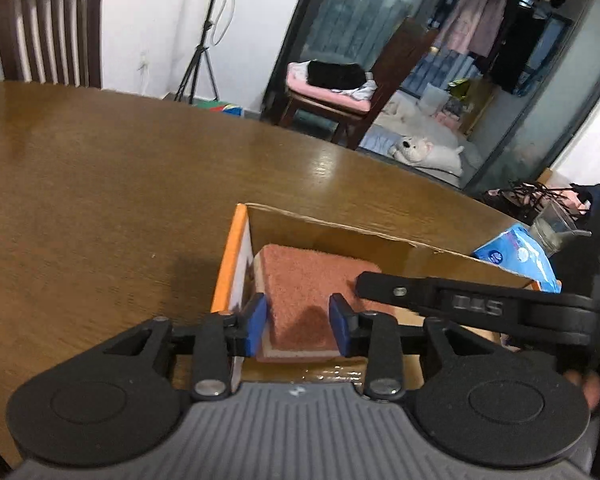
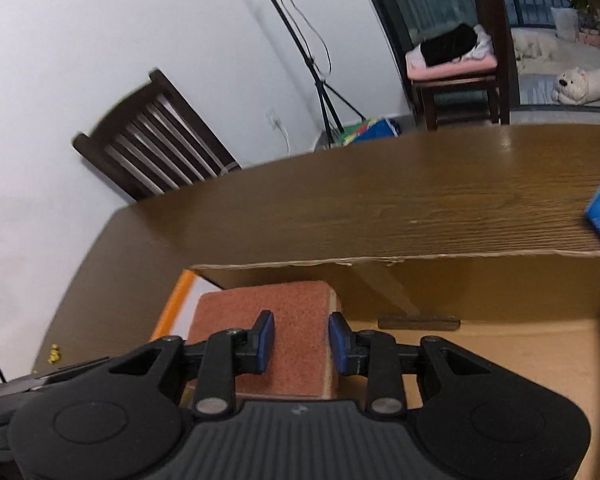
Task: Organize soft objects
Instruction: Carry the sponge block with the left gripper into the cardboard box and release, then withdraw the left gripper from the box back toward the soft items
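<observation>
A reddish-brown sponge [image 1: 308, 288] with a pale underside lies inside an open cardboard box [image 1: 340, 228] at its left end, against the orange-edged wall. My left gripper [image 1: 299, 326] is open just above the sponge's near edge, blue pads to either side. In the right wrist view the same sponge [image 2: 296, 308] lies in the box [image 2: 480, 280], and my right gripper [image 2: 301, 342] hangs open over it. The right gripper's black arm [image 1: 480, 300] crosses the left wrist view. A blue tissue pack [image 1: 516, 256] lies behind the box's right side.
The box sits on a brown wooden table [image 1: 100, 184]. A dark wooden chair [image 1: 48, 24] stands at the table's far side. Beyond are a tripod [image 1: 198, 60], another chair with clothes [image 1: 340, 84] and a white plush toy [image 1: 424, 152] on the floor.
</observation>
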The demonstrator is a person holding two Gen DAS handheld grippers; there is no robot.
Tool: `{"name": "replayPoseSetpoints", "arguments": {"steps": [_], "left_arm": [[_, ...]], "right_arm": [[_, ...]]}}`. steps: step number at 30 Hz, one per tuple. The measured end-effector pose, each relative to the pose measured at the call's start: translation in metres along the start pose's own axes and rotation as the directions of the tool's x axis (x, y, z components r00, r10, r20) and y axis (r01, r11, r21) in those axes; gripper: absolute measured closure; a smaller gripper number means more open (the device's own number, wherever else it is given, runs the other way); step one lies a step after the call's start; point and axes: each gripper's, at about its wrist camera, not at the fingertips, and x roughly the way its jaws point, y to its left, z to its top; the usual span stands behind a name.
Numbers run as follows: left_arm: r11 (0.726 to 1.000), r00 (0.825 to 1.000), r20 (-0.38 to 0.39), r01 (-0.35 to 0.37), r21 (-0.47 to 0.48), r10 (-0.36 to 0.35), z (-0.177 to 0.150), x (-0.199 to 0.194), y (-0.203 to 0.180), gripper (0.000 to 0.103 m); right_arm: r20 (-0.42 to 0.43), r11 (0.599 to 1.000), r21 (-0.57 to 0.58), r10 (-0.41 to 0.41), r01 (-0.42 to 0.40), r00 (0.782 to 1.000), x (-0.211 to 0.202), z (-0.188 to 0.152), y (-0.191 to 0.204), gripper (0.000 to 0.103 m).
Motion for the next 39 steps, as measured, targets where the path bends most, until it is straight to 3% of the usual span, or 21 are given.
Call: {"name": "replayPoseSetpoints", "arguments": {"steps": [3, 8, 17, 21, 30, 36, 39], "left_arm": [[0.999, 1.0, 0.006, -0.005, 0.033, 0.005, -0.002, -0.001, -0.007, 0.052], [0.998, 0.999, 0.026, -0.039, 0.056, 0.038, -0.003, -0.02, -0.019, 0.05], [0.991, 0.99, 0.131, -0.07, 0.115, 0.055, -0.011, -0.125, -0.041, 0.039], [0.988, 0.982, 0.186, -0.059, 0.144, 0.031, -0.028, -0.175, -0.054, 0.023], [0.978, 0.966, 0.257, -0.063, 0.197, 0.011, -0.103, -0.243, -0.064, 0.017], [0.959, 0.933, 0.357, -0.136, 0.25, 0.039, -0.177, -0.266, -0.053, 0.011], [0.965, 0.925, 0.38, -0.121, 0.233, 0.024, -0.212, -0.276, -0.042, 0.01]], "right_arm": [[-0.019, 1.0, -0.008, -0.007, 0.007, 1.0, 0.008, -0.002, 0.0, 0.069], [0.01, 1.0, -0.024, -0.02, 0.02, 1.0, -0.016, -0.008, 0.007, 0.068], [0.131, 0.992, -0.083, -0.08, 0.092, 0.988, -0.141, -0.019, 0.014, 0.059], [0.187, 0.989, -0.106, -0.084, 0.105, 0.979, -0.201, -0.037, 0.02, 0.051], [0.282, 0.982, -0.147, -0.073, 0.118, 0.957, -0.286, -0.114, 0.017, 0.045], [0.342, 0.949, -0.248, -0.103, 0.195, 0.934, -0.314, -0.184, 0.028, 0.042], [0.366, 0.942, -0.275, -0.08, 0.19, 0.927, -0.326, -0.221, 0.034, 0.041]]}}
